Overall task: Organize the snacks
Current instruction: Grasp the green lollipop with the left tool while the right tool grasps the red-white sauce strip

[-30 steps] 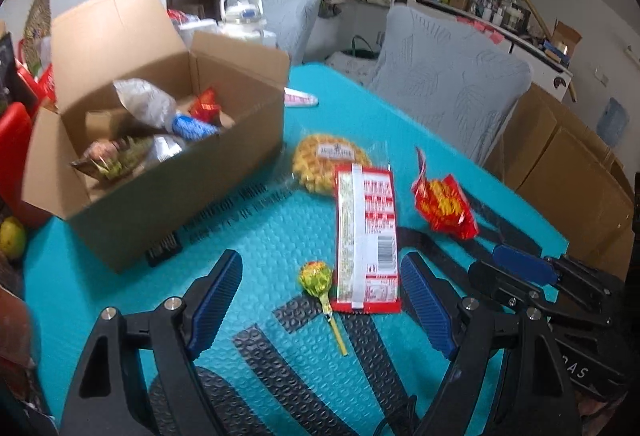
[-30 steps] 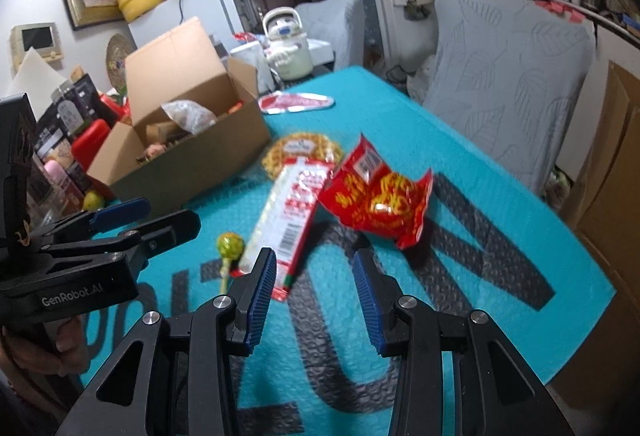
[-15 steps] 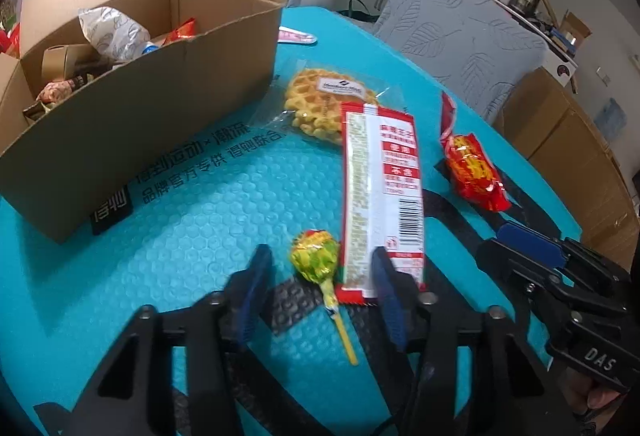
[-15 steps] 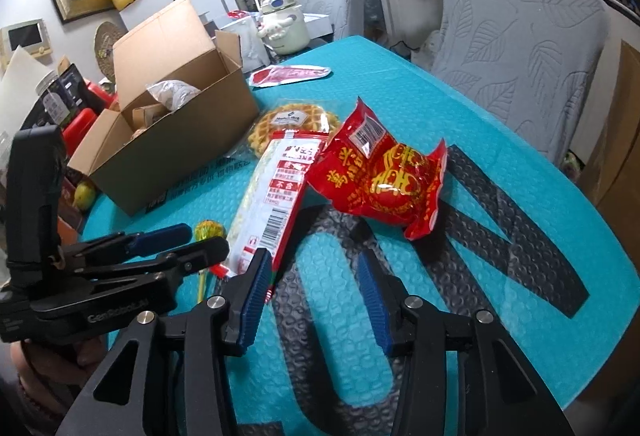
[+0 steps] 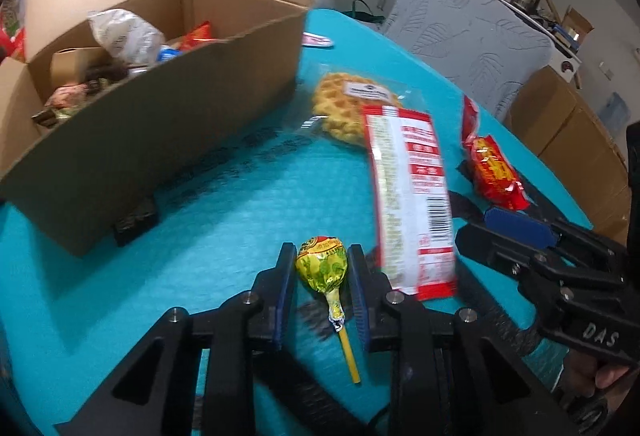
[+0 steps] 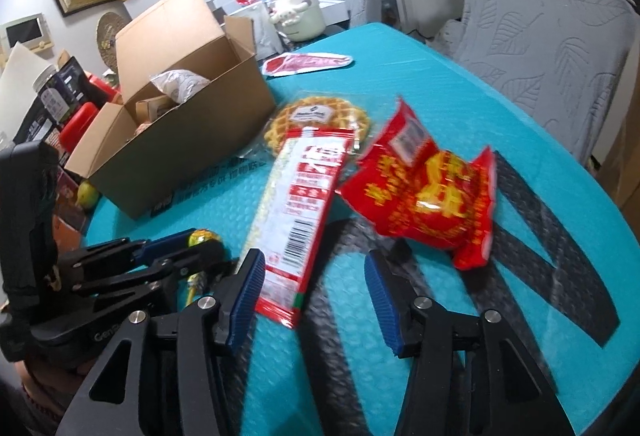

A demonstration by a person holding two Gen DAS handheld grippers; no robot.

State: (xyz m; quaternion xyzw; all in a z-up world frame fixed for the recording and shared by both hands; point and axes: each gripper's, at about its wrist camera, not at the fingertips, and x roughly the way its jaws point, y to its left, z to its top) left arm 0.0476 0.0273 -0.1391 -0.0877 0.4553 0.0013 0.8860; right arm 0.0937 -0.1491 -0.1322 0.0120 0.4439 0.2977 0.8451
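Observation:
My left gripper [image 5: 322,260] is shut on a yellow-green lollipop [image 5: 322,265] low over the teal table [image 5: 224,204]; its stick [image 5: 347,352] points back between the fingers. The lollipop also shows in the right wrist view [image 6: 202,238]. A long red-and-white packet [image 5: 408,192] lies just right of it, with a wrapped waffle [image 5: 352,104] behind and a red snack bag [image 5: 492,168] further right. My right gripper [image 6: 316,276] is open, over the near end of the long packet [image 6: 304,196], with the red bag [image 6: 432,196] ahead to the right.
An open cardboard box [image 5: 160,108] holding several snacks stands at the left of the table. A flat red packet [image 6: 308,62] lies at the far edge. A grey-covered chair [image 6: 540,48] stands beyond the table on the right. A white kettle [image 6: 294,10] sits behind the box.
My left gripper moved forward and down and closed its fingers on the lollipop head. My right gripper moved closer to the long packet and red bag and stayed open.

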